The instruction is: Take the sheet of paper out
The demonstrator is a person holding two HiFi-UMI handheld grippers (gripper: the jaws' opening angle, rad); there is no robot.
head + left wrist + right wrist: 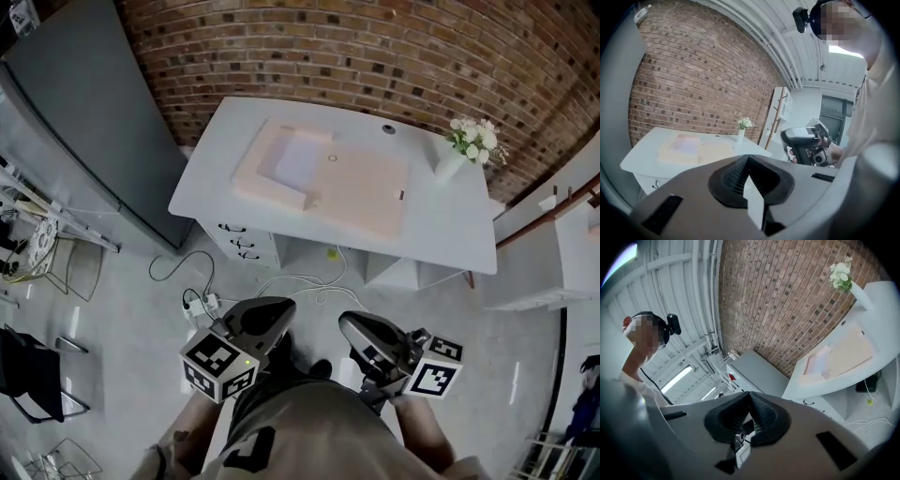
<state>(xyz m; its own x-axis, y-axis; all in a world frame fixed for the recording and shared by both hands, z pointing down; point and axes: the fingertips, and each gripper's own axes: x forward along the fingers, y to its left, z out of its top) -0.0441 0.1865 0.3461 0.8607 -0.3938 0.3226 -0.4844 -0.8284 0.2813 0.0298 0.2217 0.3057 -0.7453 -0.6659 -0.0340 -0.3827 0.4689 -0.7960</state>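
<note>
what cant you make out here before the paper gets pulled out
- How the sheet of paper sits in the pink holder: too small and distant in every view.
- Small round thing beside it: too small, head view.
- Desk drawers: partly hidden by the desktop, head view.

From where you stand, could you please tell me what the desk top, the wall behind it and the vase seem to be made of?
The desk top: smooth matte white, likely laminate or painted board; even colour, no grain.
The wall: bare red-brown brick with pale mortar lines.
The vase: plain white, perhaps ceramic or plastic; too small to tell.
</note>
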